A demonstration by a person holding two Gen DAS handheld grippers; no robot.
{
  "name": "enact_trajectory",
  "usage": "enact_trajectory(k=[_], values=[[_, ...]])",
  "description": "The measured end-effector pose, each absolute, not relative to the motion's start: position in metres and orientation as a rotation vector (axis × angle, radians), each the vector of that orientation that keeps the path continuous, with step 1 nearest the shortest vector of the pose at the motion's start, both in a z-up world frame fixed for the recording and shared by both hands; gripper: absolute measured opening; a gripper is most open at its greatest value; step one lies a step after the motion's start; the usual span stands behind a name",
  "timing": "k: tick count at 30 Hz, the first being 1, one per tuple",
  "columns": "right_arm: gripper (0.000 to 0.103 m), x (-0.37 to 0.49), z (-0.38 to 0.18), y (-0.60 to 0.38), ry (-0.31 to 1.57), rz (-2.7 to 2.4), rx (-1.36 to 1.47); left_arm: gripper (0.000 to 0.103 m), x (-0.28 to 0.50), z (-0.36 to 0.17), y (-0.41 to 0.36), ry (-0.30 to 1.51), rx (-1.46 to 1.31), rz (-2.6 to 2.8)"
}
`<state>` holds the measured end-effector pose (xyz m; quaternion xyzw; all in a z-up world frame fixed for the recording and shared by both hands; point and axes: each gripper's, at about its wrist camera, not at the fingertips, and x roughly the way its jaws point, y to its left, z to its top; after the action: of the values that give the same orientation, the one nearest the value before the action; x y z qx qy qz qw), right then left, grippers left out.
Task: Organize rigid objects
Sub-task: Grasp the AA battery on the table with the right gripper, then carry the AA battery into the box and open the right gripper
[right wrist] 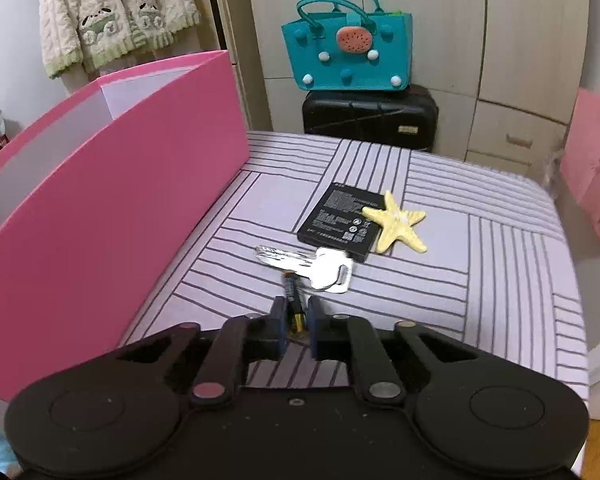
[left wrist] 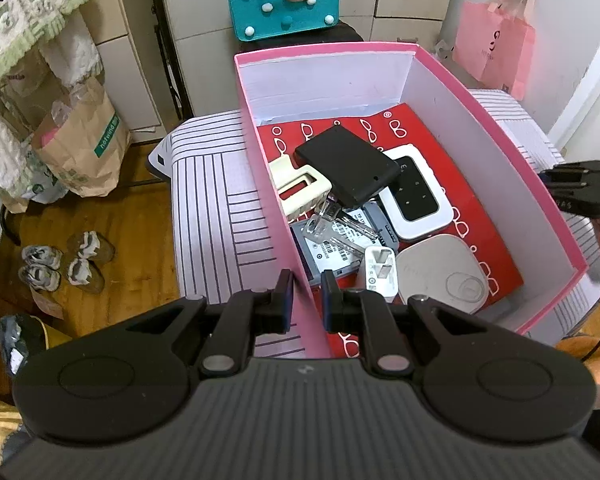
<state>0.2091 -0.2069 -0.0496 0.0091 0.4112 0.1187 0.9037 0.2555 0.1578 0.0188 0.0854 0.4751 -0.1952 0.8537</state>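
Right gripper (right wrist: 296, 318) nearest, clamped on small battery (right wrist: 293, 300) just above striped cushion (right wrist: 500, 280). Key (right wrist: 312, 266), flat black battery (right wrist: 336, 220), starfish (right wrist: 396, 222) beyond. Left gripper (left wrist: 305, 300) straddles pink box (left wrist: 296, 280) wall, pinching it.

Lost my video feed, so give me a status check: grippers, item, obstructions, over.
Left gripper clamped on pink box wall. Right gripper shut on small battery. Key, flat battery, starfish just ahead on bedspread, box beside.
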Motion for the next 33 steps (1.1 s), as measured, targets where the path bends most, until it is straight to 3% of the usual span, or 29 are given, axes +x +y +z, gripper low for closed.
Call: enact_trajectory(k=[10, 23, 33], values=[[0.012, 0.191, -0.017, -0.201, 0.81, 0.289, 0.051, 0.013, 0.254, 0.02, 0.152, 1.005, 0.216, -0.402], [0.012, 0.18, 0.067, -0.15, 0.653, 0.459, -0.028, 0.013, 0.256, 0.02, 0.15, 1.008, 0.242, -0.408], [0.012, 0.221, 0.066, -0.08, 0.715, 0.571, -0.145, 0.013, 0.256, 0.019, 0.153, 1.0, 0.232, -0.415]])
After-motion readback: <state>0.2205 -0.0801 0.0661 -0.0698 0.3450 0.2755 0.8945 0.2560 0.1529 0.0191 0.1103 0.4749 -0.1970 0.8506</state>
